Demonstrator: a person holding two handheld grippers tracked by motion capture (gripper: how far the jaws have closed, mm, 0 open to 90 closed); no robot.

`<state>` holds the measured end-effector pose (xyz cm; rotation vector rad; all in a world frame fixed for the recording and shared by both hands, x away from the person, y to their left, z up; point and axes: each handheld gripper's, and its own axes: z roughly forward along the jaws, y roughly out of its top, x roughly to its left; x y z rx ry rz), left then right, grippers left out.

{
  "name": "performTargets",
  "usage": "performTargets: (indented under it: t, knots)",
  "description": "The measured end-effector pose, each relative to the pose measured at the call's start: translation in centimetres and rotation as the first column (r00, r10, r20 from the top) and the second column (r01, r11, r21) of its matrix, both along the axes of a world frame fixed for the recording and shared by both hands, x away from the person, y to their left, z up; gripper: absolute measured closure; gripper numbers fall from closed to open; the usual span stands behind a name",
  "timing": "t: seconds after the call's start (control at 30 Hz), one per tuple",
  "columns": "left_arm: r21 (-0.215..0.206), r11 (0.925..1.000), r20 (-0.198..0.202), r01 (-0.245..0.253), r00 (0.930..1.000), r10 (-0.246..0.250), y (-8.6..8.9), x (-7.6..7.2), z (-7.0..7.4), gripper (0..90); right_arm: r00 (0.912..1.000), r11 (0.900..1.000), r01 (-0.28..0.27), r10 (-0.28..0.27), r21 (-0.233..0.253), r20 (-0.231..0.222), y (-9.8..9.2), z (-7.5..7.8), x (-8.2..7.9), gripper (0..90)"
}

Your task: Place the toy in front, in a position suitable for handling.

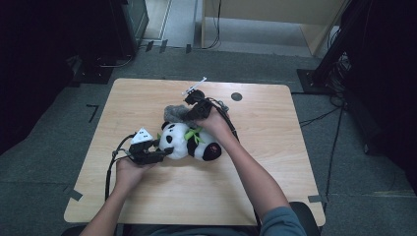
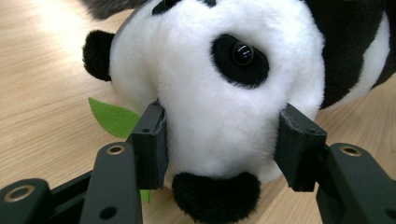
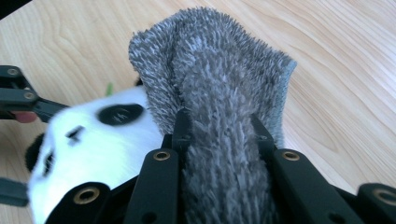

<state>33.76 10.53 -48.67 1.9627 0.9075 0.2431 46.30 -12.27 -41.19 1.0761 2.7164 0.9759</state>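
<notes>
I looked down on the wooden table (image 1: 275, 162) first. The toy panda (image 1: 189, 141) lay on its side near the middle of it, with green felt leaves (image 1: 194, 133) on its chest. A fuzzy grey cloth (image 1: 175, 113) sat bunched just behind the panda's head, touching it.

My left gripper (image 1: 165, 153) was at the panda's head. In the left gripper view, my jaws were spread wide, and the pads (image 2: 150, 140) pressed on both sides of the white face (image 2: 219, 93). I could see one shiny black eye (image 2: 243, 53) and a green leaf (image 2: 113, 117) on the wood there.

My right gripper (image 1: 195, 114) was at the cloth. In the right gripper view, my jaws were narrow and pinched a thick fold of the grey cloth (image 3: 219, 140). The panda's face looked blurry beside it.
</notes>
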Motion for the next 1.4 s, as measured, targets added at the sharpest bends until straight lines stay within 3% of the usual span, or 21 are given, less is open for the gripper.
performTargets:
  t: [0.1, 0.2, 0.3, 0.6, 0.77, 0.83, 1.0, 1.13, 1.4]
  knots:
    - [0.002, 1.0, 0.001, 0.003, 1.0, -0.003, 0.0, 0.0, 0.0, 43.8, 0.9999, 1.0, 0.013, -0.013, -0.002, -0.004, -0.8, 0.1, 0.1, 72.4]
    - [0.0, 1.0, -0.002, 0.001, 1.0, -0.001, 0.0, 0.0, 0.0, 43.7, 0.9992, 1.0, 0.022, -0.021, -0.022, 0.034, -1.4, 0.5, 0.0, 72.0]
    - [0.0, 1.0, -0.004, 0.004, 1.0, -0.004, 0.0, 0.0, -0.1, 43.5, 0.9979, 0.998, 0.053, -0.052, -0.022, 0.038, -2.5, 1.0, 0.3, 72.4]
    - [0.004, 0.9999, -0.002, 0.014, 0.9999, -0.014, 0.1, 0.1, -0.1, 42.7, 0.9928, 0.993, 0.118, -0.118, -0.017, -0.02, -6.4, 0.9, 0.6, 73.4]
    - [0.004, 0.9997, 0.016, 0.025, 0.9996, -0.025, 0.1, 0.1, -0.2, 41.8, 0.9925, 0.992, 0.123, -0.123, -0.033, 0.0, -7.5, 1.0, 0.5, 74.0]
    - [0.011, 0.9993, 0.033, 0.035, 0.9988, -0.035, 0.2, 0.0, -0.4, 40.8, 0.9917, 0.992, 0.128, -0.128, -0.015, 0.002, -7.6, 1.3, 0.4, 74.0]
    - [0.003, 0.9994, 0.036, 0.034, 0.9988, -0.034, 0.2, 0.0, -0.4, 40.0, 0.9928, 0.994, 0.1, -0.102, 0.038, 0.062, -6.6, 3.1, -0.2, 73.8]
    - [-0.007, 0.9995, 0.032, 0.032, 0.999, -0.032, 0.3, 0.0, -0.5, 39.6, 0.9927, 0.997, 0.047, -0.053, 0.059, 0.108, -4.2, 4.6, -0.7, 73.6]
    - [-0.005, 0.9995, 0.03, 0.031, 0.9991, -0.031, 0.3, 0.1, -0.5, 39.5, 0.9937, 0.997, -0.038, 0.031, 0.067, 0.108, 0.7, 4.3, -1.1, 73.3]
